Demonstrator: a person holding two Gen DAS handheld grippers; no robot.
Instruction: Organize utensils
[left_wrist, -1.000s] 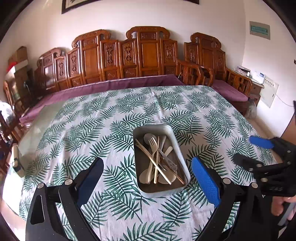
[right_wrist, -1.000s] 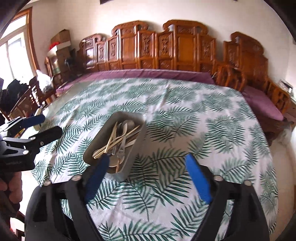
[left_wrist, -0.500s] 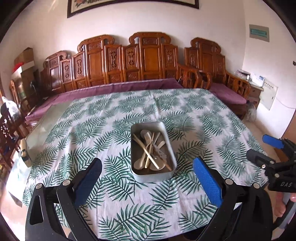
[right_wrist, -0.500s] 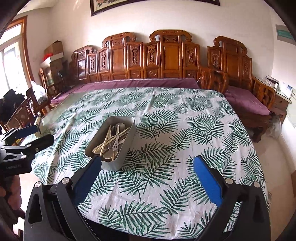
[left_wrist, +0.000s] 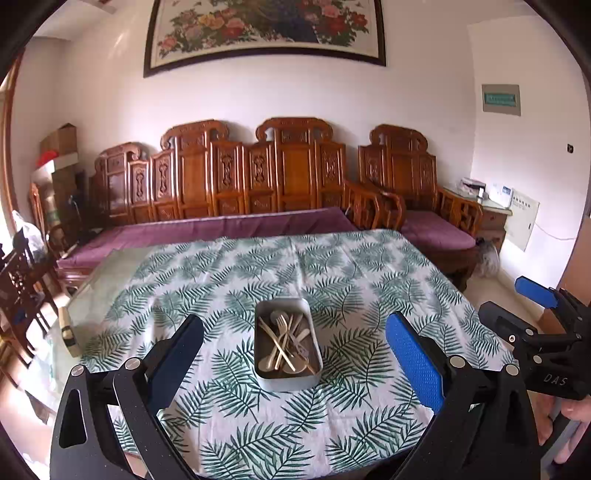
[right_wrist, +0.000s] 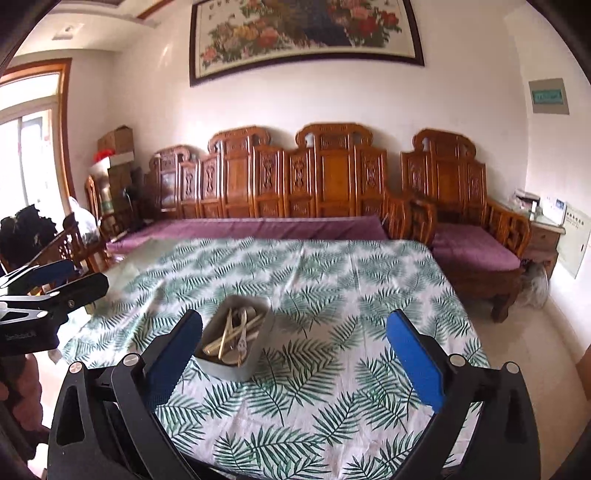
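Observation:
A grey rectangular tray (left_wrist: 308, 380) sits near the front of a table with a palm-leaf cloth (left_wrist: 351, 280). Several utensils (left_wrist: 282, 341) lie heaped in it: pale spoons, forks and chopsticks. The tray also shows in the right wrist view (right_wrist: 255, 360), left of centre. My left gripper (left_wrist: 293, 354) is open and empty, held back off the table's front edge. My right gripper (right_wrist: 293, 356) is open and empty, also held back. Each gripper shows at the edge of the other's view, the right gripper (left_wrist: 528, 299) and the left gripper (right_wrist: 62, 280).
A carved wooden bench with purple cushions (left_wrist: 236, 225) runs behind the table. An armchair (left_wrist: 436, 221) stands at the back right. Dark chairs (left_wrist: 22, 280) and boxes stand at the left. A bare glass strip (left_wrist: 99, 284) edges the table's left side.
Both grippers have pulled back and up from the tray. The tray now looks smaller and farther away, and the wall painting has come into view. The utensils have not moved.

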